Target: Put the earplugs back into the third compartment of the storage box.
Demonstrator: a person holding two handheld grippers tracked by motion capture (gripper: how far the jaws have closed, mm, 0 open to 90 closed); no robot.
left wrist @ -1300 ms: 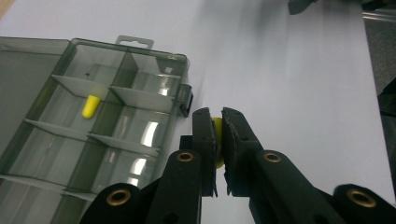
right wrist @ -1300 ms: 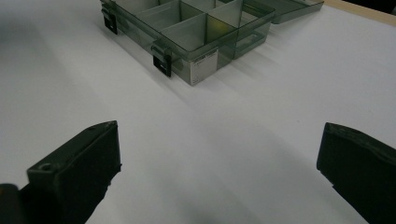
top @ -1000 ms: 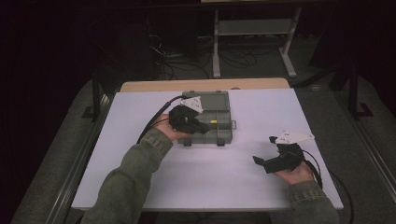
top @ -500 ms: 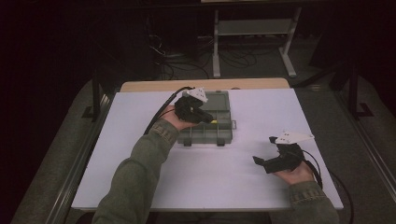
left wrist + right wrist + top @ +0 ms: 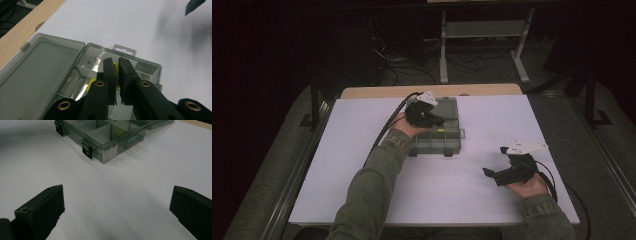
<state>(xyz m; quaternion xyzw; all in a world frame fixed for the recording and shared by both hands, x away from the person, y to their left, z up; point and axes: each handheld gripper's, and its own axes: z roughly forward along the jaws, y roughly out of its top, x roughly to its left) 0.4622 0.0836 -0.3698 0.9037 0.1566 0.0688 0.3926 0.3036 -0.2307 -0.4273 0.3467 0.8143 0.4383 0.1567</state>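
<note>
Left gripper [image 5: 117,72] pinched nearly shut over the open organizer box [image 5: 447,142], yellow piece [image 5: 115,67] dead ahead at 12 o'clock behind its tips, grip unclear. Right gripper [image 5: 117,212] wide open, empty, box at its 11 o'clock, well apart. Left's nearer.

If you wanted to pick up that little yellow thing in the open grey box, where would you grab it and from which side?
Probably from straight above, pinching its two long sides. The yellow piece lies low inside a compartment of the open organiser box, whose walls and dividers block any level approach. The left hand-held gripper already hangs over it, jaws nearly together, pointing down into that compartment. Its exact shape is partly hidden, so this is a guess.
</note>
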